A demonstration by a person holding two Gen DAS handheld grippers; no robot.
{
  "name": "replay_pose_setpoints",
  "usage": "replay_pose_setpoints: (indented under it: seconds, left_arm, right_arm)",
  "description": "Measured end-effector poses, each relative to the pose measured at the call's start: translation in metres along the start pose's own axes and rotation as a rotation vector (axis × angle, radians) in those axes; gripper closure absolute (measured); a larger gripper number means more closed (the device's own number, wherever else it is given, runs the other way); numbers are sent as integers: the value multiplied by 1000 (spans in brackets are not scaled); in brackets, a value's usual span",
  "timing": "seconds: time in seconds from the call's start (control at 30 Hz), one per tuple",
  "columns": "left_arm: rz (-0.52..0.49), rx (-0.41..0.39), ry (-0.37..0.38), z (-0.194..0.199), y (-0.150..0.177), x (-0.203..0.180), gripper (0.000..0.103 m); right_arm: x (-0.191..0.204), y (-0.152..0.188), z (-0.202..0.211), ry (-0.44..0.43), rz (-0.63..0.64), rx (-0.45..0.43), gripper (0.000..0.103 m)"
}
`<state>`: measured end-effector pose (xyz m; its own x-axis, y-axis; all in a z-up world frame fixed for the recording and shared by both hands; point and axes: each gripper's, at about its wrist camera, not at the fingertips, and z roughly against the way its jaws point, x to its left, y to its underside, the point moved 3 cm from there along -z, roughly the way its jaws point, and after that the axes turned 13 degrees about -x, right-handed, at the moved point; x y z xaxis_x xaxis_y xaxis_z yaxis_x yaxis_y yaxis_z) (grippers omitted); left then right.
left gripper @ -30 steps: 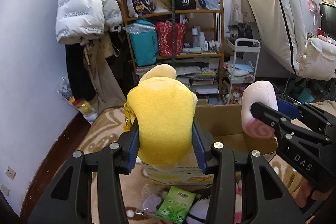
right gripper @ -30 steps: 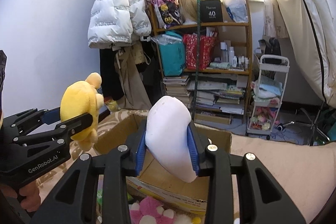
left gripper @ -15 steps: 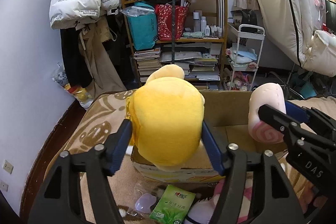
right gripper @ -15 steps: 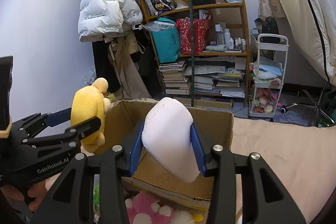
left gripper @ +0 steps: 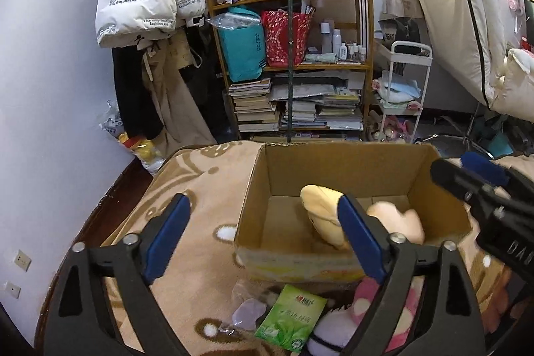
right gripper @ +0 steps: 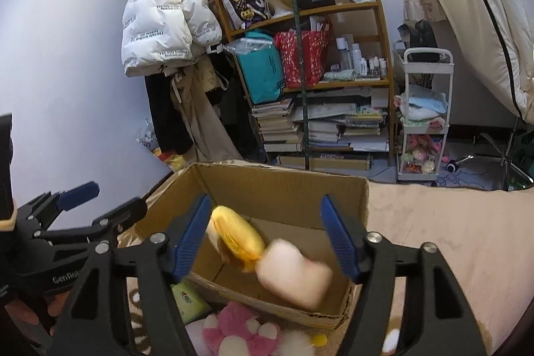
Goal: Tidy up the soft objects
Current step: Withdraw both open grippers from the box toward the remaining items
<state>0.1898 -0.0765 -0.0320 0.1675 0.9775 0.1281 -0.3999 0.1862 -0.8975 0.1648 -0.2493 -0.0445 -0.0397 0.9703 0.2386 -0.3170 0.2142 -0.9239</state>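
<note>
The yellow plush [right gripper: 237, 236] and the pale pink plush [right gripper: 295, 272] sit inside the cardboard box [left gripper: 350, 162], touching each other and blurred (likely tumbling to rest), which suits a box meant as the collecting bin for soft things. Above the box's near edge, the left hand-held gripper [left gripper: 263, 239] has its 2 fingers spread wide with nothing between them, and the right hand-held gripper [right gripper: 267, 237] is likewise apart and empty, so neither would snag the toys. In front of the box on the patterned blanket [left gripper: 193, 175] lie a pink-and-white plush [right gripper: 238, 327] and a green packet [left gripper: 292, 319]; the plush probably goes next.
</note>
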Motion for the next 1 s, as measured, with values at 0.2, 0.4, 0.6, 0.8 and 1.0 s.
replay_pose_setpoints:
  seconds: [0.2, 0.4, 0.6, 0.8, 1.0]
  left_arm:
    - [16, 2, -26, 18, 5, 13, 8]
    - [33, -11, -52, 44, 1, 27, 2]
    - [-1, -15, -71, 73, 5, 34, 1]
    - [17, 19, -81, 93, 17, 45, 1]
    - [7, 51, -61, 108, 31, 47, 1]
  right_arm:
    - [3, -8, 16, 13, 16, -16, 6]
    - [7, -16, 41, 21, 18, -42, 0]
    - [15, -18, 64, 30, 33, -49, 0]
    - [21, -10, 81, 22, -3, -32, 0]
    - [25, 7, 92, 20, -2, 15, 0]
